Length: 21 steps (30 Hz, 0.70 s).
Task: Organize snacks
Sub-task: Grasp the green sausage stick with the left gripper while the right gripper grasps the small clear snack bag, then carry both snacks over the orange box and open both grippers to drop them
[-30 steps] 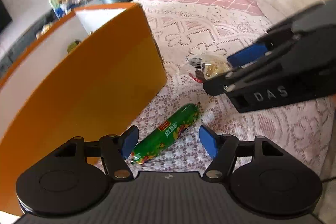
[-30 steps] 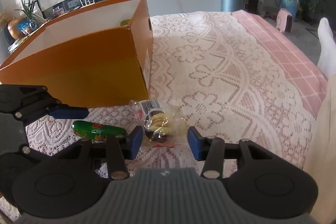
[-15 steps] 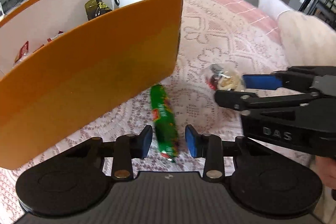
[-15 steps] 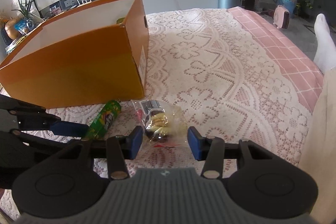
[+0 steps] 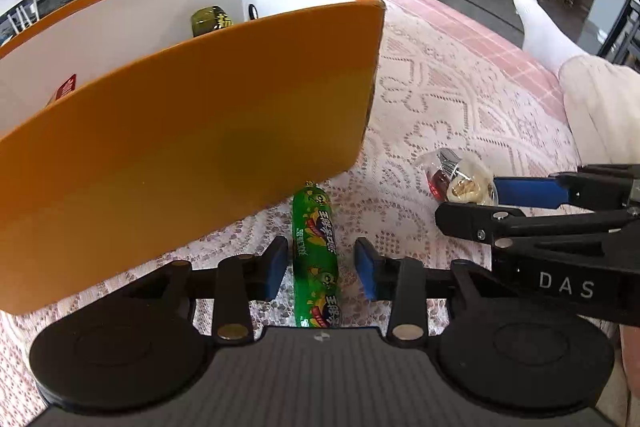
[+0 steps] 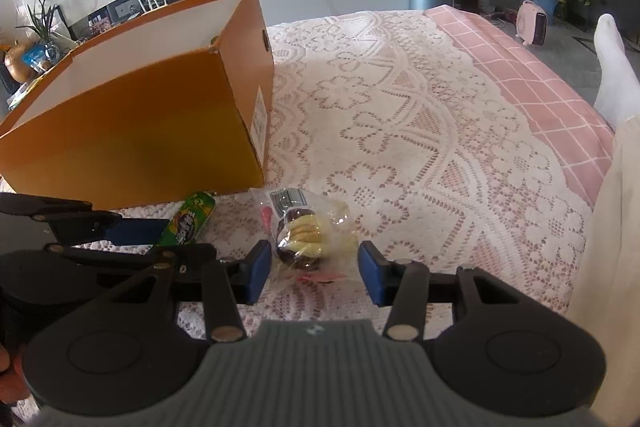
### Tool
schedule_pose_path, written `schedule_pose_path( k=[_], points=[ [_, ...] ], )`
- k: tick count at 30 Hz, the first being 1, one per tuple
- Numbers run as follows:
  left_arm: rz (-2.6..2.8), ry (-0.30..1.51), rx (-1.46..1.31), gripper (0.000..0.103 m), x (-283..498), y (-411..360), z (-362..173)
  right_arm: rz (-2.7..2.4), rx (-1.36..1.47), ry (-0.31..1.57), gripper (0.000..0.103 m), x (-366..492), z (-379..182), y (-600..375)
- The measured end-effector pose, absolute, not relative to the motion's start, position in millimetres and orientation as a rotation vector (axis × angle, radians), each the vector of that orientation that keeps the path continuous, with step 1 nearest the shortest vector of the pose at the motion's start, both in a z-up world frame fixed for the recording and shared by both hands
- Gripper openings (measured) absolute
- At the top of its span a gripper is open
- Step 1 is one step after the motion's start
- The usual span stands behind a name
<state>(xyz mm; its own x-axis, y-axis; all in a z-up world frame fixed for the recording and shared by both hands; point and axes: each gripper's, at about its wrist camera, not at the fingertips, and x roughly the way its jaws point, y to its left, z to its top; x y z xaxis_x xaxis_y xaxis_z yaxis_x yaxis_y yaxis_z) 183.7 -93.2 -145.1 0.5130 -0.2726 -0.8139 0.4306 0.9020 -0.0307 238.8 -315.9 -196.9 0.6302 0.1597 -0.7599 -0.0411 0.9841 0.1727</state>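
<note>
Left wrist view: left gripper (image 5: 321, 269) spread around green sausage (image 5: 315, 259) by orange box (image 5: 192, 131).
Right gripper (image 6: 314, 273) gapes astride clear cookie bag (image 6: 306, 231) on the lace bed cover (image 6: 420, 155).

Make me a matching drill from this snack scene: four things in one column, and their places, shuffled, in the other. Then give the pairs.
Things
1. green sausage stick
2. clear cookie packet
3. dark green packet
4. orange box

Places
A. inside the box, against its far white wall
B. between the open fingers of the right gripper
C. on the lace cloth, left of both loose snacks
D. between the open fingers of the left gripper

Pairs: 1-D, 2-B, 3-A, 4-C
</note>
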Motion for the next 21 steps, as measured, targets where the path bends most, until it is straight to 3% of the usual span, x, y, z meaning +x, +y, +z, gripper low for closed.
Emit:
schedule_pose_path(
  k=[2, 13, 21],
  points=[
    [-0.410, 0.938, 0.174, 0.025, 183.1, -91.8, -145.2, 0.121, 0.148, 0.876, 0.049, 238.8, -196.7, -316.5],
    [-0.350, 0.928, -0.016, 0.024, 172.0, -60.1, -134.3, 0.152, 0.131, 0.833, 0.062, 238.9, -196.9, -311.0],
    [-0.328, 0.891, -0.036, 0.024, 154.2, -49.1, -120.2, 0.151, 0.132, 0.829, 0.049, 239.6, -200.4, -311.8]
  ],
)
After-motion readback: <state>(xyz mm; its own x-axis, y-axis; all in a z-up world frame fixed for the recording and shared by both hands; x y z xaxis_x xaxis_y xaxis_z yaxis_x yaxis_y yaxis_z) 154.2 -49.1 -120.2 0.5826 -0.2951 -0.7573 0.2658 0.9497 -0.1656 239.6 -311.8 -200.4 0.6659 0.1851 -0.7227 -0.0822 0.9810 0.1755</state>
